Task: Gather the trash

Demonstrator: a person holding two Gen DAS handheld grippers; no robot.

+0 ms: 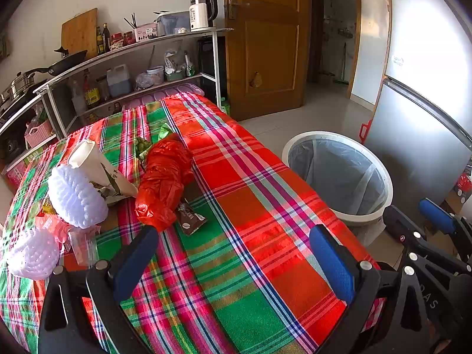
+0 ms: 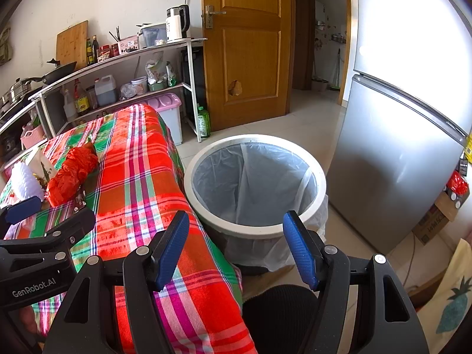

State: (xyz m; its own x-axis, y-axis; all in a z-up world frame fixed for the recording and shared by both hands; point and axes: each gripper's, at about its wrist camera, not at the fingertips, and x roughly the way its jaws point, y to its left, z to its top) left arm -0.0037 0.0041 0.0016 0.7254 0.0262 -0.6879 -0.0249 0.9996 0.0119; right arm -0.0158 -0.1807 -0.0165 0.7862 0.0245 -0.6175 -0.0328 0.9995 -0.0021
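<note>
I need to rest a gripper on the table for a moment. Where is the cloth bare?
The plaid tablecloth is bare from the red plastic bag across to the edge by the trash bin, and along the near side. The far left is crowded: white foam nets, a paper cup, a brown wrapper.

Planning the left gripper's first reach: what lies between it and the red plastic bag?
In the left wrist view, only bare plaid cloth separates the left gripper from the red plastic bag.

"GenRobot.AI" — left gripper (image 2: 23,211) (white lettering)
</note>
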